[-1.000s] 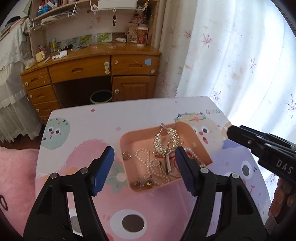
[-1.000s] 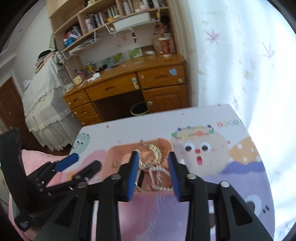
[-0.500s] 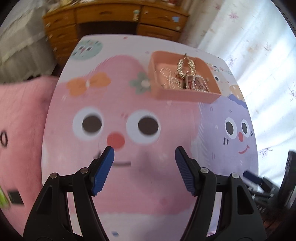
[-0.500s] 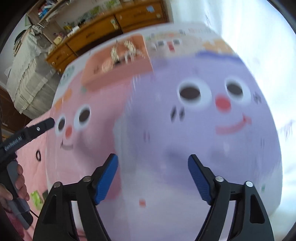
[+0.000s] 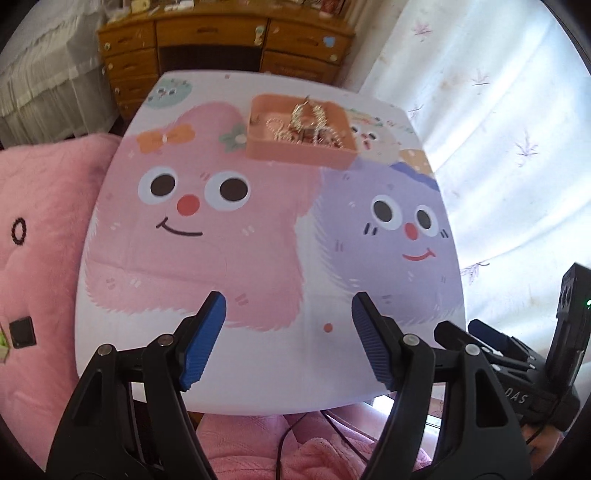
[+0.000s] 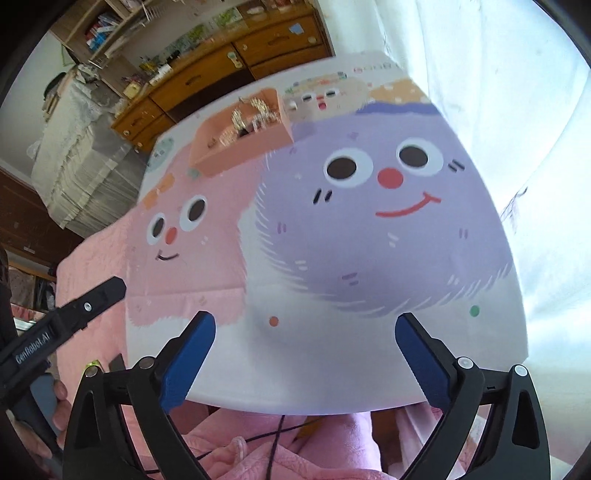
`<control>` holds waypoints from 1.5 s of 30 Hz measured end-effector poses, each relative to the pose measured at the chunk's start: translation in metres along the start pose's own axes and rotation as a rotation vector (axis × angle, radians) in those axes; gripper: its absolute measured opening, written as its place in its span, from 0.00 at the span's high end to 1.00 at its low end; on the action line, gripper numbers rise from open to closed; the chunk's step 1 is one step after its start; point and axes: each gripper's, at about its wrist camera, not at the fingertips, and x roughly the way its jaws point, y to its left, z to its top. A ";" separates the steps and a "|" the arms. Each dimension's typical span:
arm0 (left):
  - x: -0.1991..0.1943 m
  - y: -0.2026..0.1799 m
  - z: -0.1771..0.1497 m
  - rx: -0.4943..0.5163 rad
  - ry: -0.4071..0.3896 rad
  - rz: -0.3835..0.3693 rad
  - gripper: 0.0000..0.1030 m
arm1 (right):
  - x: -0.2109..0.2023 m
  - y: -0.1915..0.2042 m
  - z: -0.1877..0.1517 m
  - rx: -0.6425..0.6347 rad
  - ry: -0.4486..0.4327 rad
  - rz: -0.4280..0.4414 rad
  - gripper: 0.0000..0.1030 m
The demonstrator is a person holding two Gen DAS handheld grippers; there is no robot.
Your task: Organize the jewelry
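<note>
Left gripper (image 5: 288, 330), jaws just opening and empty, above the surface (image 5: 258, 376); jewelry tray (image 5: 295, 149) at far edge.

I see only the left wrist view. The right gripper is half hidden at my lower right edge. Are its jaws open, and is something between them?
Observer: The right gripper is open wide. Its jaws have just been opening, and nothing is between them, only bare table below.
Operator: Does anything lie on the table near its pads?
Observer: No loose thing, only a printed green dot just beyond one blue pad.
Operator: My view cuts off the wall above the desk. What is there?
Observer: Wooden shelves with a row of books.
</note>
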 end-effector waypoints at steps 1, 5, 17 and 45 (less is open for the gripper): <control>-0.009 -0.005 -0.001 0.004 -0.020 0.004 0.26 | -0.010 0.001 0.002 -0.006 -0.016 0.008 0.02; -0.043 -0.015 -0.006 -0.033 -0.131 0.022 0.16 | -0.049 0.007 0.003 -0.074 -0.089 0.013 0.00; -0.062 -0.030 -0.049 0.032 -0.149 0.153 0.00 | -0.092 0.028 -0.023 -0.162 -0.167 0.006 0.00; -0.050 -0.012 -0.041 -0.029 -0.129 0.130 0.01 | -0.066 0.049 -0.022 -0.209 -0.119 0.000 0.00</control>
